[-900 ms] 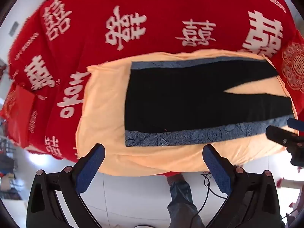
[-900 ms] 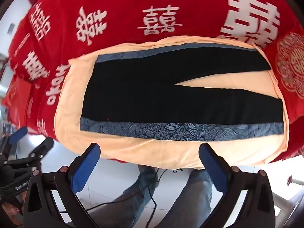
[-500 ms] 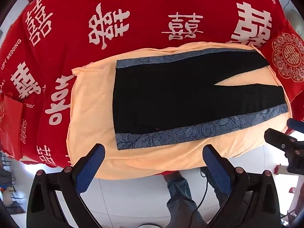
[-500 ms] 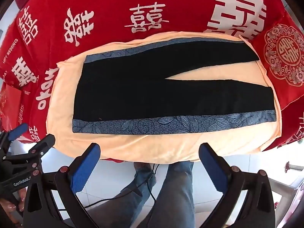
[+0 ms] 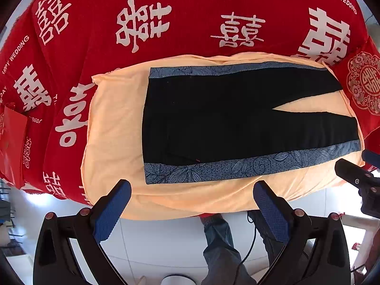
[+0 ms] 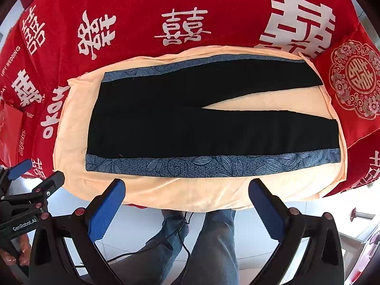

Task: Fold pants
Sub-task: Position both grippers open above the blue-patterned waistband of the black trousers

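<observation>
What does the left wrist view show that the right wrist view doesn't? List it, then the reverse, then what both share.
Only the left wrist view: the right tongs at its right edge, and a white round object on the floor.

Only the right wrist view: the left tongs at its left edge, marked GenRobot.AI.

Both: the black pants with blue patterned side bands, spread flat on a peach cushion over a red wedding blanket. Each view's own tongs stand open, short of the cushion.

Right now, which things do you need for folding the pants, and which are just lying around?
Needed:
pants
left gripper, open
right gripper, open
peach cloth under the pants

Just there:
red blanket
red cushion
red envelope
black cable
</observation>
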A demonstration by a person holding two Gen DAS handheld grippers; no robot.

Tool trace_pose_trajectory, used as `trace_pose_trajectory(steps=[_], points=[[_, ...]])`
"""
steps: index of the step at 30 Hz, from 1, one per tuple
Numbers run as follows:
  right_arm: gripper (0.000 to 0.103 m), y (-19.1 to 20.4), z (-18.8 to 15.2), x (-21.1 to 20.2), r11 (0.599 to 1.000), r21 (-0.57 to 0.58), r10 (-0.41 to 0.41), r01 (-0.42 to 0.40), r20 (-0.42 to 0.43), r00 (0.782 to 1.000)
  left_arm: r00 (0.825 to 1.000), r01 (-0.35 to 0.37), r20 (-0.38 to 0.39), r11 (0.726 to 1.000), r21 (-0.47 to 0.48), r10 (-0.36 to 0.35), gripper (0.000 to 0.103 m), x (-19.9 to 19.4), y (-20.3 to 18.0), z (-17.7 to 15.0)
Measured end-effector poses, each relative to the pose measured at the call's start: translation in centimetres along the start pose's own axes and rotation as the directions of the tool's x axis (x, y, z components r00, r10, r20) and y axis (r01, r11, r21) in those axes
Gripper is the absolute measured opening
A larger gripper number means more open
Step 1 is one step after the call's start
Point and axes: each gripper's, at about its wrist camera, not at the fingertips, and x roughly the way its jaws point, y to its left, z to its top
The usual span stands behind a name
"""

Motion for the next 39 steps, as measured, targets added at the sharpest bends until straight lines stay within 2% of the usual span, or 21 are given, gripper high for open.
trace_pose_trajectory(steps=[5,39], points=[[0.103,-0.1,0.1,0.3,1.000,0.001,-0.011,0.011,-0.006,1.000,1.000,0.019,-0.011,1.000,0.001,-0.019,0.103,0.2,0.1,0.2],[0.103,-0.3,0.3,1.1,1.000,0.021,-0.020,0.020,-0.001,1.000,1.000,0.003,-0.026,1.000,-0.006,-0.003,0.103,0.9,1.1,0.4]])
